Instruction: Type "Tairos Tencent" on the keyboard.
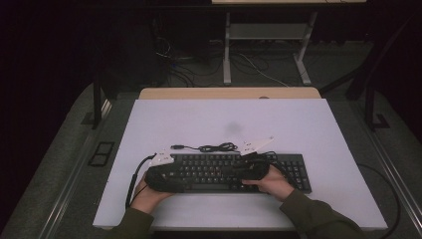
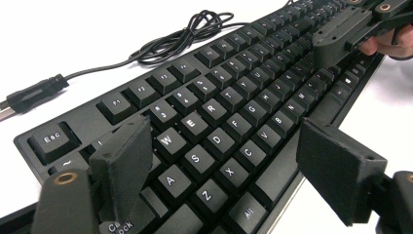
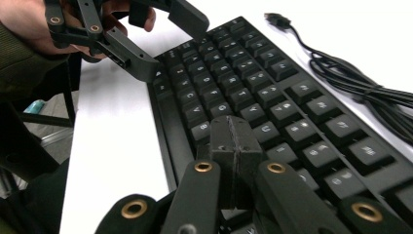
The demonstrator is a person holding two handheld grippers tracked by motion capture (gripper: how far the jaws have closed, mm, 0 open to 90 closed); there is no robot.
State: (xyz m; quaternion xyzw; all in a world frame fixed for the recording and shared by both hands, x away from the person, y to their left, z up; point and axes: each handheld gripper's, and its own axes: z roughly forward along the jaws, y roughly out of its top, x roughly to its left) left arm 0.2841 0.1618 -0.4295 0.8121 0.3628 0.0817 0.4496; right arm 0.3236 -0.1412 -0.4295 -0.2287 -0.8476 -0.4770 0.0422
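My left claw [image 2: 219,170] gapes, holding nothing, over the keyboard [image 1: 234,172] lying at the tabletop's [image 1: 224,124] near edge; my right claw [image 3: 233,141], pinched shut and empty, hovers mid-keys — a careless dip could jab several at once.

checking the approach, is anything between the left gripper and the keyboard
Nothing visible. The left gripper hangs with open jaws right over the keyboard near its letter keys, and its coiled cable lies on the table beyond the keyboard.

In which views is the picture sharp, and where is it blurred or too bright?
High view: dark room, table evenly lit. Left gripper view: keyboard keys sharp, near left claw soft, white table overexposed. Right gripper view: right claw slightly soft, cable clear.
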